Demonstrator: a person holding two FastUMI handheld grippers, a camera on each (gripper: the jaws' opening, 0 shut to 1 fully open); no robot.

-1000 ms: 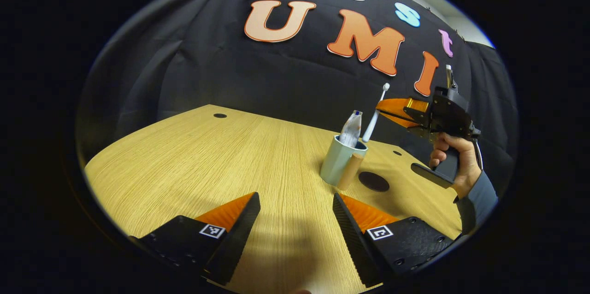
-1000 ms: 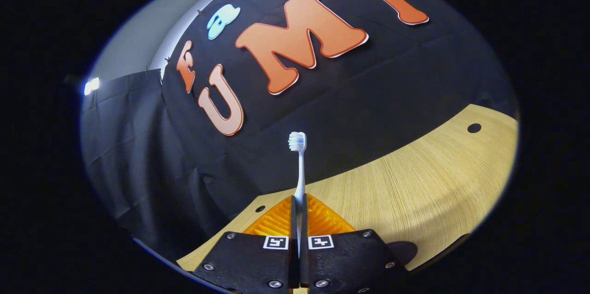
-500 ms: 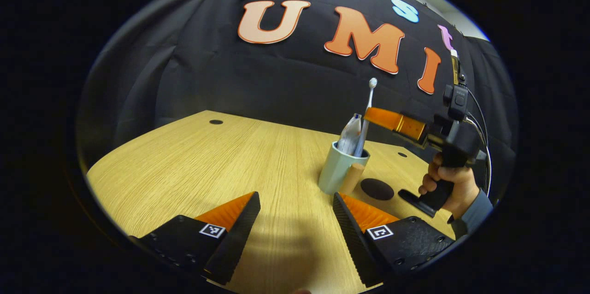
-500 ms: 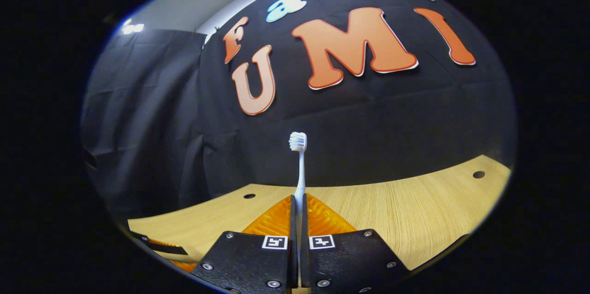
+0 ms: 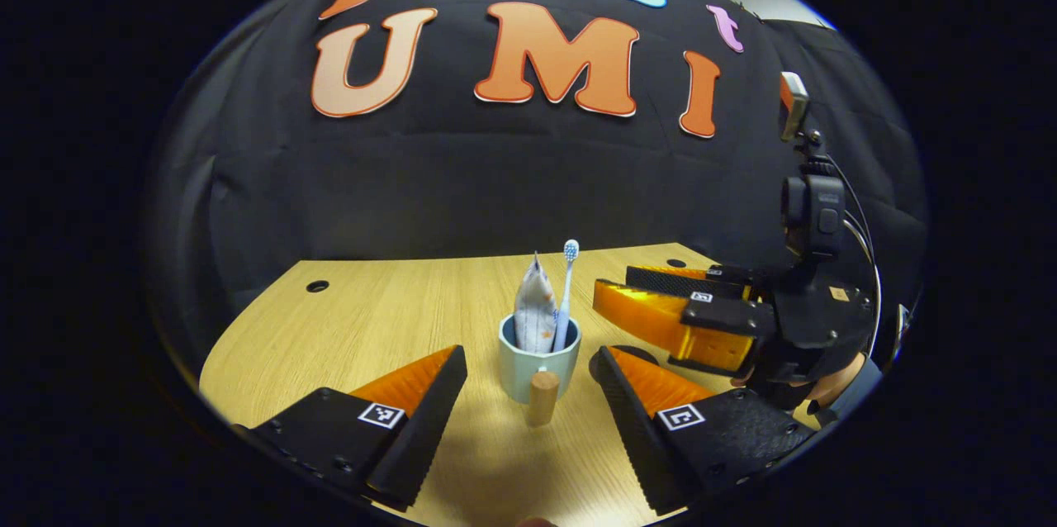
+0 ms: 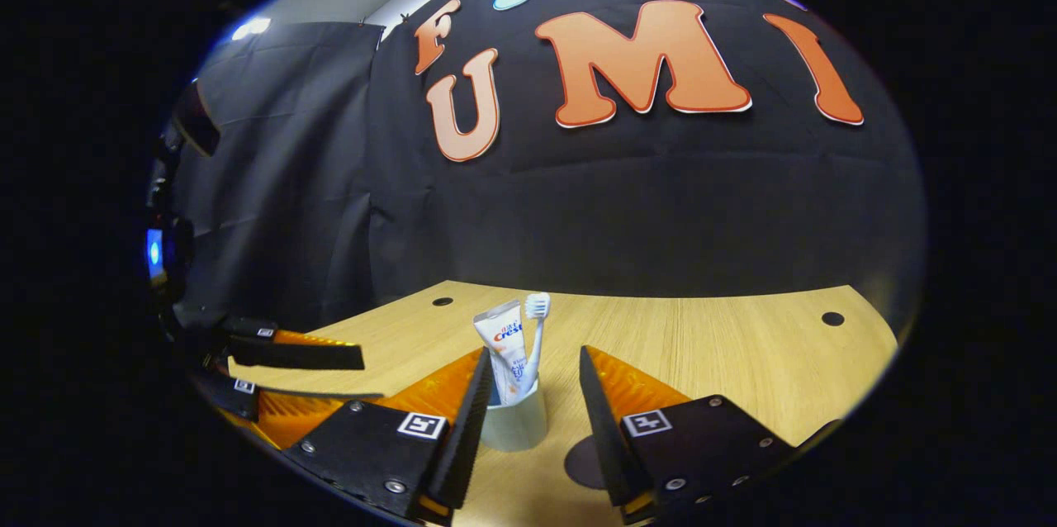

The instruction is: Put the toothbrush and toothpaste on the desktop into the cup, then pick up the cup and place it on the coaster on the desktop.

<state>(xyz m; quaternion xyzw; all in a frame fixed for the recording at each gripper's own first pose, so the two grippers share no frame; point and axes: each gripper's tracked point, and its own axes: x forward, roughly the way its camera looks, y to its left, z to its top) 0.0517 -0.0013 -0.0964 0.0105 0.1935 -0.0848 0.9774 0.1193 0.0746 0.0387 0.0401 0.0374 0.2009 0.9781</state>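
A pale cup (image 5: 519, 370) with a wooden handle (image 5: 542, 399) stands on the wooden desk (image 5: 372, 320). A toothpaste tube (image 5: 535, 314) and a white toothbrush (image 5: 566, 287) stand upright in it. My left gripper (image 5: 530, 349) is open, with the cup just ahead of the gap and untouched. The right gripper (image 5: 615, 289) hovers open to the cup's right. In the right gripper view, the right gripper (image 6: 534, 353) is open and frames the cup (image 6: 514, 426), tube (image 6: 505, 349) and brush (image 6: 537, 316). A dark round coaster (image 6: 582, 461) lies right of the cup, partly hidden by a finger.
The left gripper (image 6: 372, 378) shows low at the left of the right gripper view. A hand and sleeve (image 5: 842, 382) hold the right gripper. Small round holes (image 6: 832, 318) mark the desk's far side, and black cloth walls close the back.
The right gripper has let go of the toothbrush, which now stands in the cup, and has opened and drawn back lower. The left gripper has swung to face the cup and come closer.
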